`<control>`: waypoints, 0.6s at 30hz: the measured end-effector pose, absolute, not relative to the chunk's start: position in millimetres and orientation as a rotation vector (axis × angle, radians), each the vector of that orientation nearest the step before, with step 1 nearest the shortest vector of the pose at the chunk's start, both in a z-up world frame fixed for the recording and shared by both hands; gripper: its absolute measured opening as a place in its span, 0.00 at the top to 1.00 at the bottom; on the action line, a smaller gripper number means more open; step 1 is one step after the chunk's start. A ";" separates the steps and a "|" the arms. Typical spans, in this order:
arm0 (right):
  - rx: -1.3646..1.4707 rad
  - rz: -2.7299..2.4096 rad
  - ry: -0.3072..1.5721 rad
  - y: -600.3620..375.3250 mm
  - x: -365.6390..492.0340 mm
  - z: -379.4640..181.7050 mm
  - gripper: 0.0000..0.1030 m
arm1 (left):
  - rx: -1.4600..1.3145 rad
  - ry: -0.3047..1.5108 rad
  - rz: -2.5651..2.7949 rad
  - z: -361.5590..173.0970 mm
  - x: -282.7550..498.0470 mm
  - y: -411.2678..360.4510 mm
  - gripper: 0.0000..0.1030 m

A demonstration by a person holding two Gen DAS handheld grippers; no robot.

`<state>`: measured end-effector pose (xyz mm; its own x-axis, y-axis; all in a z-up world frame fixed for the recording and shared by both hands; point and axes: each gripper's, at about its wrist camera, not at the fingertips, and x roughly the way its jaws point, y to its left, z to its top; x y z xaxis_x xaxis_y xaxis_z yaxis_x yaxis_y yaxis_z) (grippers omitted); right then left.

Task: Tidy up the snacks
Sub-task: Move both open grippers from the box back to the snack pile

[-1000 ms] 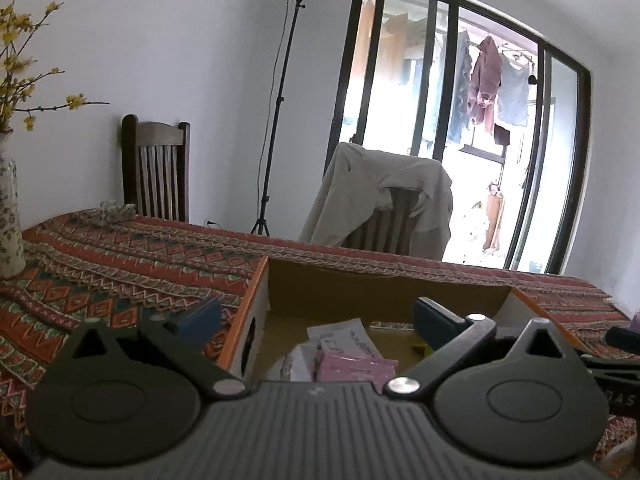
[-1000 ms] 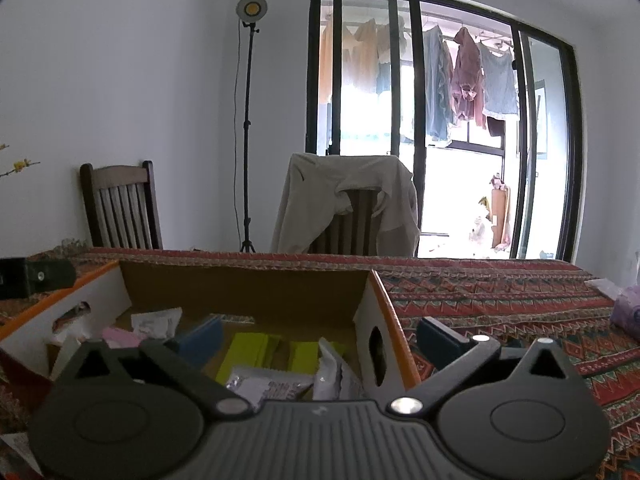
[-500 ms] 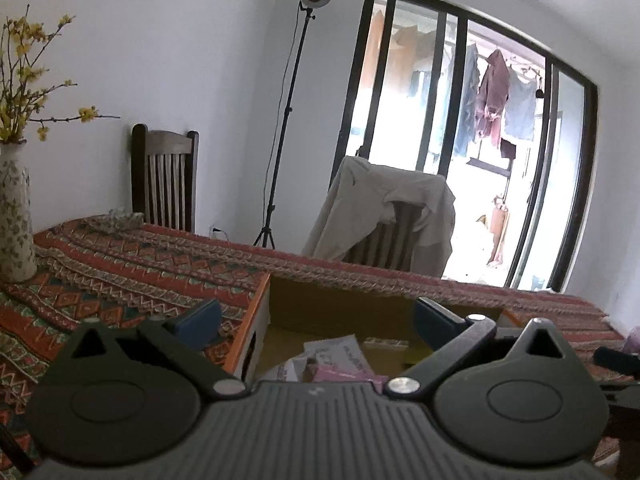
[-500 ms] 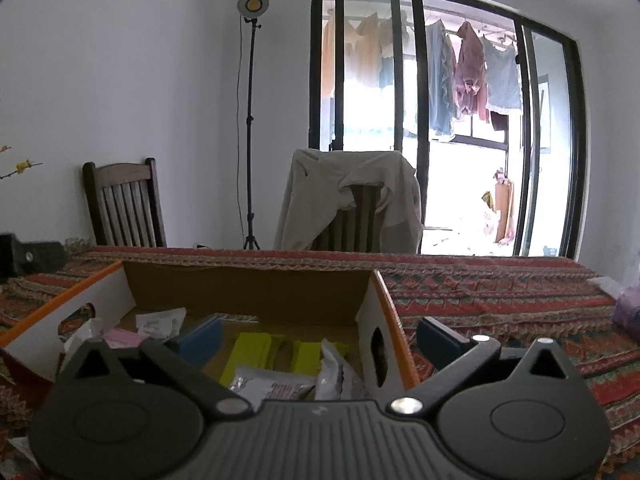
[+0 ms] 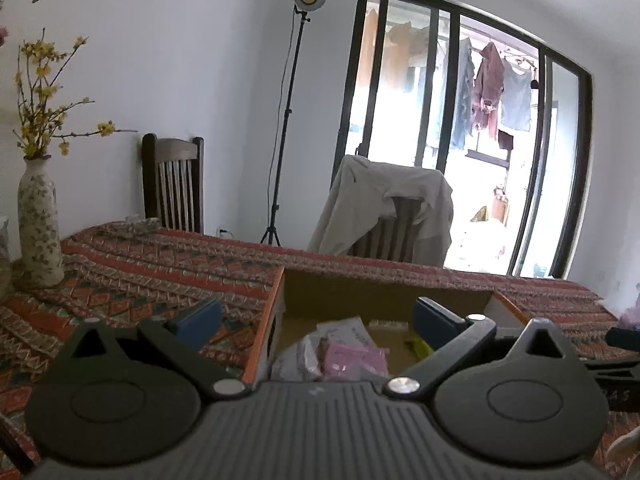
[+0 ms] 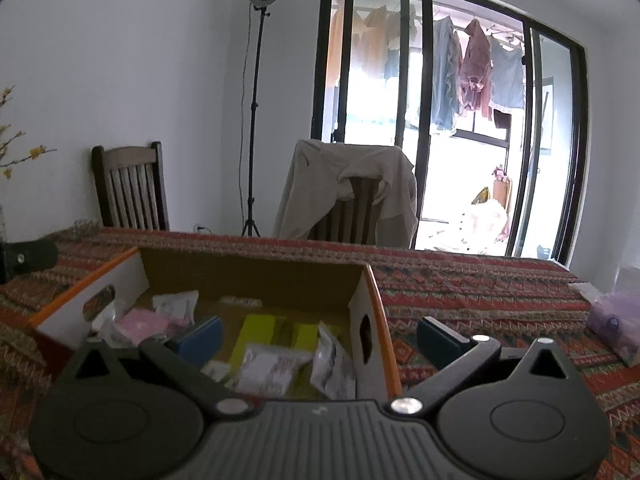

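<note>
An open cardboard box (image 6: 256, 276) with orange rims stands on the patterned tablecloth. It holds several snack packets: a pink one (image 6: 140, 326), yellow-green ones (image 6: 260, 336) and silver ones (image 6: 268, 368). My right gripper (image 6: 316, 332) is open and empty, straddling the box's right wall. In the left wrist view the same box (image 5: 384, 296) shows a pink packet (image 5: 352, 358) and white packets (image 5: 344, 330). My left gripper (image 5: 316, 320) is open and empty, straddling the box's left wall.
A flowered vase (image 5: 38, 216) stands on the table at far left. A purple bag (image 6: 616, 320) lies on the tablecloth at right. Two chairs (image 6: 128, 188), one draped with a jacket (image 6: 348, 192), and a lamp stand (image 6: 254, 112) are behind the table.
Both grippers have risen and tilted slightly; the vase has come more into the left view. The jaws have stayed open and empty.
</note>
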<state>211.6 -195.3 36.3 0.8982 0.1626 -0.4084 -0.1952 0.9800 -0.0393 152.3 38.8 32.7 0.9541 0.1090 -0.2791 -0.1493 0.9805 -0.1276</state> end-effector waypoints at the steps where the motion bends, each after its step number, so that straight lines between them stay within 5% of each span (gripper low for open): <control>1: -0.080 0.190 0.422 -196.2 207.3 35.7 0.00 | -0.149 0.282 0.126 31.9 147.7 40.6 0.00; 18: -0.076 0.263 0.503 -213.3 134.3 8.7 0.00 | -0.122 0.397 0.120 -18.2 73.7 63.2 0.00</control>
